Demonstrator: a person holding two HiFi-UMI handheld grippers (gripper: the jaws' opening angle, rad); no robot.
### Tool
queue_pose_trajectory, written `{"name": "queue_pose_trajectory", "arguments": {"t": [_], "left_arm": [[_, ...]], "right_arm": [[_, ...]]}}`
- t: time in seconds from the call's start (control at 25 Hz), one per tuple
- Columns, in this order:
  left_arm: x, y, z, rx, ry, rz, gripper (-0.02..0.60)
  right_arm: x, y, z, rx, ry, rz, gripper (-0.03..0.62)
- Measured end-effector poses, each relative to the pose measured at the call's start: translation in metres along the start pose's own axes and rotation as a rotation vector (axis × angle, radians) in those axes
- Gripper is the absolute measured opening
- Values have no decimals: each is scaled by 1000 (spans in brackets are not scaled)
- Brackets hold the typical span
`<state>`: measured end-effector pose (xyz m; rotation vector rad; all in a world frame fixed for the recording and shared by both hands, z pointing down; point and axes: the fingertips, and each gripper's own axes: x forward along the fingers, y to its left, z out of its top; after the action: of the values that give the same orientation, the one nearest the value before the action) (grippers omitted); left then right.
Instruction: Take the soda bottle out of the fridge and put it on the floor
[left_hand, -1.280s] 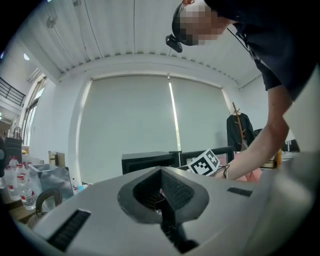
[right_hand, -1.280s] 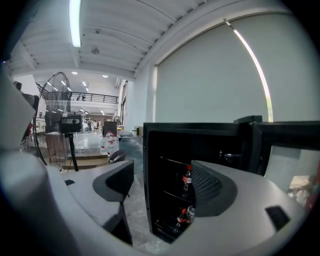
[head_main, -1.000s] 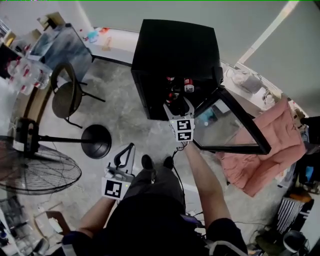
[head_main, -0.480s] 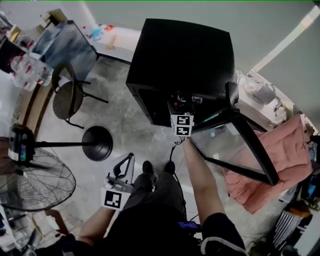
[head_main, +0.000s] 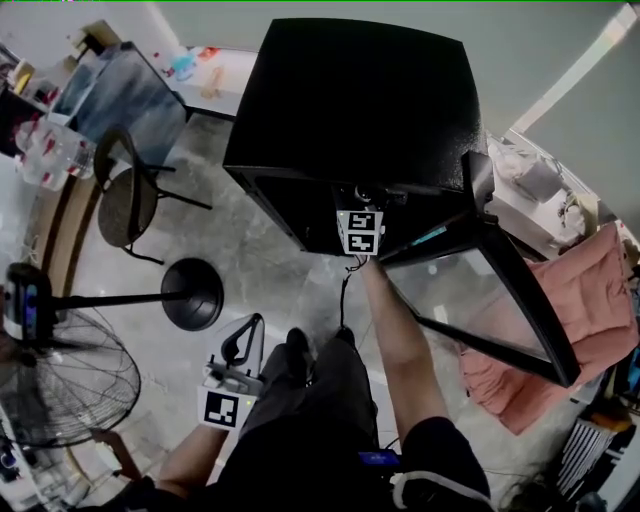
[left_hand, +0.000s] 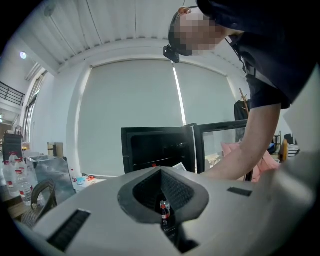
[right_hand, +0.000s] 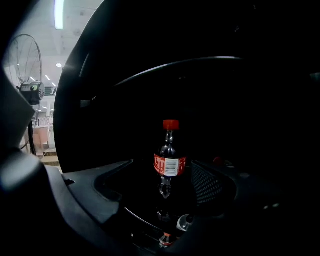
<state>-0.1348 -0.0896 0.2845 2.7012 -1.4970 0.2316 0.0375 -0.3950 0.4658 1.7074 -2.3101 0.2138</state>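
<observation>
The fridge is black. The bottle is dark with a red cap and a red-and-white label.

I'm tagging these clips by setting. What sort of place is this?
Probably a cluttered studio or workshop room, not a home kitchen. A black glass-door fridge stands on a bare grey floor, with a pedestal fan and a chair close by.

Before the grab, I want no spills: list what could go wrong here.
The soda bottle stands upright between the right gripper's open jaws, ungripped; a pad brushing it might topple it. The glass door hangs open beside the arm, so pulling back could bump it.
</observation>
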Motion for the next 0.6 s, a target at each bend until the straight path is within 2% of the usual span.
{"name": "queue_pose_trajectory", "arguments": {"t": [0.32,0.6], "left_arm": [[14,0,-21,11,-19,-21,23],[14,1,-37,19,-16,-18,23]], "right_arm": [[22,-10,-4,24,-33,-10,357],[45,-11,-9,18,-21,-4,362]]}}
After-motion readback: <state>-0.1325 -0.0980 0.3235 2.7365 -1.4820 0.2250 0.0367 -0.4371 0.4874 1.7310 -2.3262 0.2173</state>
